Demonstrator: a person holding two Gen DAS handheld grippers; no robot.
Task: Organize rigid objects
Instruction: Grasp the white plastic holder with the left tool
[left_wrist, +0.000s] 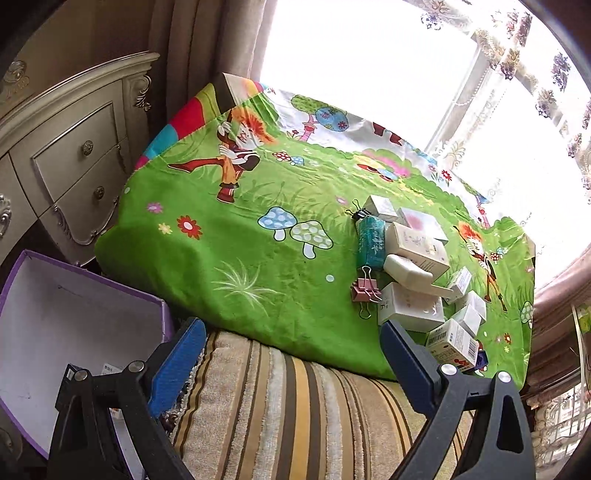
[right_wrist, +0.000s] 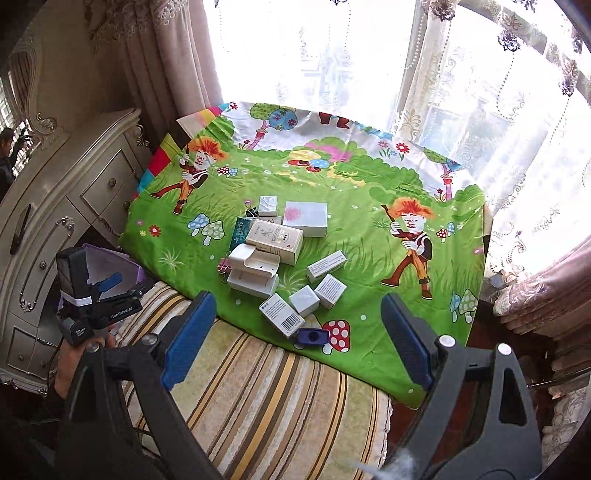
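Observation:
Several small white cartons lie in a loose heap (right_wrist: 273, 243) on a green cartoon cloth (right_wrist: 369, 266), with a teal packet (right_wrist: 242, 229), a pink binder clip (right_wrist: 223, 266) and a black one (right_wrist: 252, 212) beside it. A small blue object (right_wrist: 313, 336) rests at the cloth's near edge. My right gripper (right_wrist: 297, 339) hangs open above the near edge, nothing between its fingers. In the left wrist view the heap (left_wrist: 413, 258) is to the right, and my left gripper (left_wrist: 291, 363) is open and empty over a striped cushion. A purple box (left_wrist: 74, 314) with a white inside stands at its left.
The striped cushion (right_wrist: 258, 387) fills the foreground. A cream carved dresser (left_wrist: 74, 155) stands left of the cloth, close behind the purple box. Lace curtains and a bright window (right_wrist: 369, 55) close off the back. A hand (right_wrist: 74, 354) holds the left gripper (right_wrist: 107, 286) over the box.

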